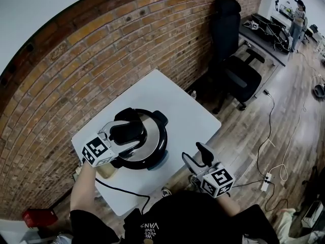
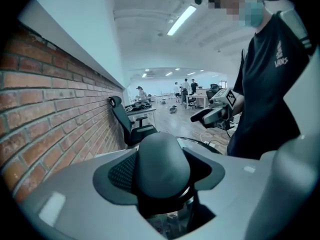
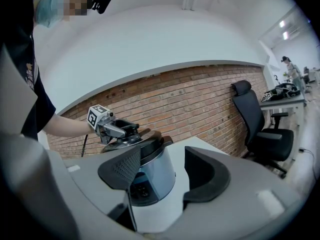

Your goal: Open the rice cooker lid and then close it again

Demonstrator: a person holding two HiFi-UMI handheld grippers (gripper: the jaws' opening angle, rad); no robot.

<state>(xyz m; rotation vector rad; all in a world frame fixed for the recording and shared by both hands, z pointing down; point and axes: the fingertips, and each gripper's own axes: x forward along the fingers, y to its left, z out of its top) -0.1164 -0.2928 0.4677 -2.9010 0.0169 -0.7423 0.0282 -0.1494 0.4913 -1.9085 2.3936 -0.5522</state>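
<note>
A black-and-steel rice cooker (image 1: 155,149) (image 3: 150,176) stands on a white table (image 1: 167,100). Its round lid (image 1: 144,146) (image 3: 142,140) has a black knob (image 1: 129,131) (image 2: 162,166). My left gripper (image 1: 127,132) (image 2: 162,181) (image 3: 122,129) is shut on that knob, one finger on each side. In the right gripper view the lid looks tilted over the pot's rim. My right gripper (image 1: 195,154) (image 3: 162,171) (image 2: 210,115) hangs open and empty off the table's front corner, pointing at the cooker and touching nothing.
A brick wall (image 1: 101,60) runs behind the table. A black office chair (image 1: 233,60) stands to the right. A black cable (image 1: 122,192) trails off the table's near edge. A power strip (image 1: 265,179) and cords lie on the wooden floor. A person (image 1: 297,19) stands far off.
</note>
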